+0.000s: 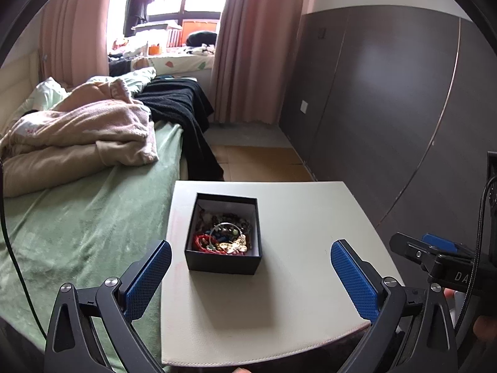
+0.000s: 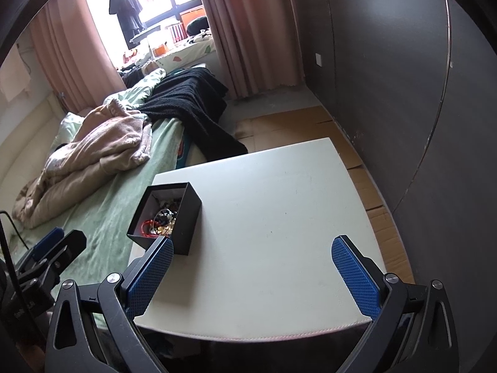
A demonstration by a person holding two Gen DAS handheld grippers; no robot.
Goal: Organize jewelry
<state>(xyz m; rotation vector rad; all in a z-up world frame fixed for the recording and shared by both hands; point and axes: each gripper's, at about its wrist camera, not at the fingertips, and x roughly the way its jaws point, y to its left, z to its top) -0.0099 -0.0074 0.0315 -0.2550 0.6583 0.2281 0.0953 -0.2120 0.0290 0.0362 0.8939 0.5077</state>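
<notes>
An open black box [image 1: 223, 262] stands on the white table [image 1: 295, 295], near its left edge. It holds a tangle of jewelry [image 1: 225, 236]: red and dark beaded bracelets, a silver bangle, gold pieces. My left gripper [image 1: 251, 267] is open and empty, just in front of the box. My right gripper [image 2: 252, 267] is open and empty over the table's near half, with the box [image 2: 183, 217] ahead to the left by its left finger. The jewelry [image 2: 161, 219] shows partly inside the box. Each gripper appears at the edge of the other's view.
A bed [image 1: 77, 233] with a green cover, beige blanket [image 1: 77, 136] and black throw [image 1: 180, 102] lies left of the table. A dark panelled wall [image 1: 388, 108] runs on the right. Pink curtains [image 1: 248, 46] and a window are at the back. Cardboard [image 2: 295, 127] covers the floor.
</notes>
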